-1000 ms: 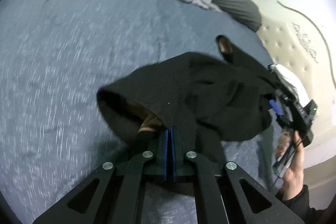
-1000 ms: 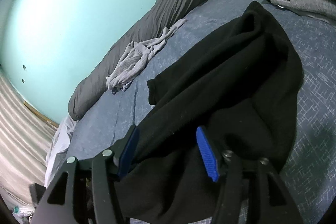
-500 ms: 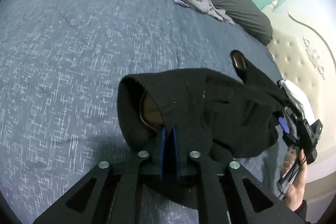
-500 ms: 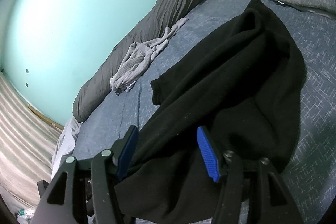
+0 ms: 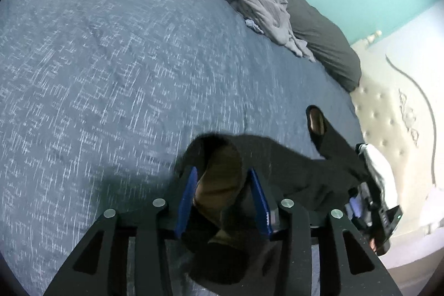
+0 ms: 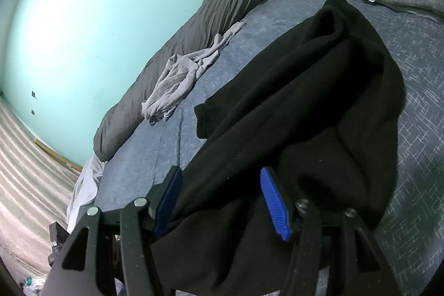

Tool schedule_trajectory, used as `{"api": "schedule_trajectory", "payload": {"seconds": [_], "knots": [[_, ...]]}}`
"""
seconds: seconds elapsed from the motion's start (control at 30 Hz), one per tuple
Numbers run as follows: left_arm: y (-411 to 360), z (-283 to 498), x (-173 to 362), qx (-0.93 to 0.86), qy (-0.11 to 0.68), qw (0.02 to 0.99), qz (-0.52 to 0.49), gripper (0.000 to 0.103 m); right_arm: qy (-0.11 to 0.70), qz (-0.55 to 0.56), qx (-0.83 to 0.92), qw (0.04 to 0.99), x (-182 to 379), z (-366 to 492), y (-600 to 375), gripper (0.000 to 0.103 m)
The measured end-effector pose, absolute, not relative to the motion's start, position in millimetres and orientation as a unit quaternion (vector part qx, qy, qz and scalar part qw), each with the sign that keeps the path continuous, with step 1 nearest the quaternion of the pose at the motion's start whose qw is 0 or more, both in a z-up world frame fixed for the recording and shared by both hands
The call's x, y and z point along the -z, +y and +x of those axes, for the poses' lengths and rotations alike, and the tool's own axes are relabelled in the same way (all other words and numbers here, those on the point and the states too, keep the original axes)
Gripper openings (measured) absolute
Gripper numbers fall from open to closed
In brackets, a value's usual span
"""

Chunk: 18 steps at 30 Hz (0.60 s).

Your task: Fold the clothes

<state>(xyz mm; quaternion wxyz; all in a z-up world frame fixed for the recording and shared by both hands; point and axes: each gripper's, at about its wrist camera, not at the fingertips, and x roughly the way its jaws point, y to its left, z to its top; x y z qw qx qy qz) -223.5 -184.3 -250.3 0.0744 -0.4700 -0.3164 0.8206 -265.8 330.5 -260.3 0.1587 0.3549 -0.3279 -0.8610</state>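
Blue bedspread (image 5: 116, 68) bearing a black garment (image 6: 305, 107) spread near its edge. Left gripper (image 5: 222, 196): jaws parted, just been opening, the garment's brown-lined opening loose between them. Right gripper (image 6: 222, 201): jaws apart astride the cloth, not pinching.

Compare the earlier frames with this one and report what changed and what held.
The left hand-held gripper was shut on the black garment; its jaws have just been opening, the brown-lined cloth lying loose between them. Unchanged: the right hand-held gripper open astride the garment, and the grey garment by the dark bolster.
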Motion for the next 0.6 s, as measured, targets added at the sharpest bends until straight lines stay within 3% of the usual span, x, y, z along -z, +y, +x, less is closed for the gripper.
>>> {"api": "schedule_trajectory", "payload": {"seconds": [0.27, 0.37, 0.4, 0.43, 0.47, 0.6], "knots": [[-192, -257, 267, -0.788, -0.362, 0.09, -0.49, 0.048, -0.329, 0.357, 0.86, 0.155, 261, -267, 330, 0.06], [-188, -264, 271, -0.782, -0.361, 0.099, -0.499, 0.044, -0.331, 0.356, 0.861, 0.152, 261, -267, 332, 0.06], [-186, -266, 272, -0.781, -0.36, 0.101, -0.501, 0.038, -0.331, 0.356, 0.861, 0.152, 262, -267, 332, 0.06], [-183, -267, 269, -0.784, -0.353, 0.101, -0.501, 0.016, -0.331, 0.356, 0.861, 0.151, 262, -267, 332, 0.06], [-180, -268, 266, -0.787, -0.346, 0.101, -0.501, 0.005, -0.331, 0.356, 0.861, 0.151, 262, -267, 332, 0.06], [-177, -274, 242, -0.808, -0.32, 0.09, -0.487, 0.003, -0.332, 0.356, 0.86, 0.15, 263, -268, 332, 0.06]]}}
